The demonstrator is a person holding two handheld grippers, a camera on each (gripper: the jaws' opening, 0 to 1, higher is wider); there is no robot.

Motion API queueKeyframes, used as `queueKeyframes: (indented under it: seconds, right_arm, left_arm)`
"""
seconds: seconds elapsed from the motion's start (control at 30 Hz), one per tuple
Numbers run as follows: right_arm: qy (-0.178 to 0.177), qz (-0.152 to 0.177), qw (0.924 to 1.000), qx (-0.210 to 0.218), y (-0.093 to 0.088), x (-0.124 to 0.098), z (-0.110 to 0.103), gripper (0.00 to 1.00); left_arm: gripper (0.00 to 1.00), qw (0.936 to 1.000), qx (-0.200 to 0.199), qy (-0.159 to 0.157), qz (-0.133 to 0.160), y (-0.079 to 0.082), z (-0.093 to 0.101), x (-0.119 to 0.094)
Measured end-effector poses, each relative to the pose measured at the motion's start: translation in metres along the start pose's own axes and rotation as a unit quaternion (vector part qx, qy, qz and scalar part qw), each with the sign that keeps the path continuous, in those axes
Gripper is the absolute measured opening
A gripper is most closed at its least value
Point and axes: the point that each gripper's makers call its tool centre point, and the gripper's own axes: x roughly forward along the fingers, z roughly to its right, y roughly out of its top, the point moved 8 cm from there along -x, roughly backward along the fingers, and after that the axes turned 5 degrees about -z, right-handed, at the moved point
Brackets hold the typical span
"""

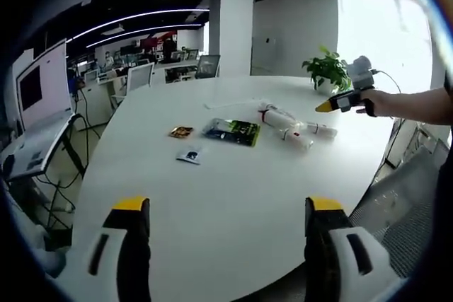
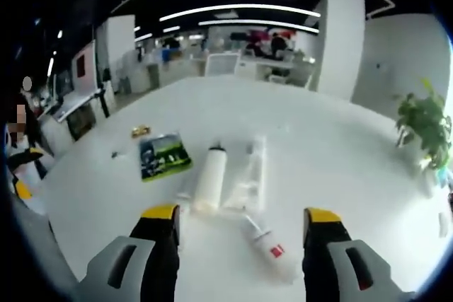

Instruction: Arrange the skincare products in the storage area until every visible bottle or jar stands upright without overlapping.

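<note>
The desk (image 2: 340, 167) is showing a smooth white top with a soft sheen, catching light in the right gripper view. The bottle (image 2: 210, 178) is looking like matt white plastic. The tube (image 2: 265, 244) is looking like glossy, partly clear plastic. The packet (image 2: 164, 155) is shining like printed film. Both tongs (image 1: 228, 224) (image 2: 242, 235) are showing matt black and grey plastic with yellow tips.

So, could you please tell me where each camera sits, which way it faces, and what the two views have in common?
Left gripper view: rides the left hand-held gripper, jaws apart, looking across the round white table; the right hand-held gripper and a sleeve enter from the right.
Right gripper view: rides the right hand-held gripper, jaws apart, above the lying white plastic bottle.
Shared: table, bottle, green-and-black flat packet, potted green plant.
</note>
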Motion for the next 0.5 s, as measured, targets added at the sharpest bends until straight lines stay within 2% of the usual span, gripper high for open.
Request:
queueKeyframes:
  seconds: [0.5]
  right_arm:
    - [0.003,-0.028,0.9996,0.004,0.001,0.033,0.010,0.69]
  left_arm:
    - [0.84,0.9999,-0.002,0.007,-0.010,-0.002,-0.001,0.001]
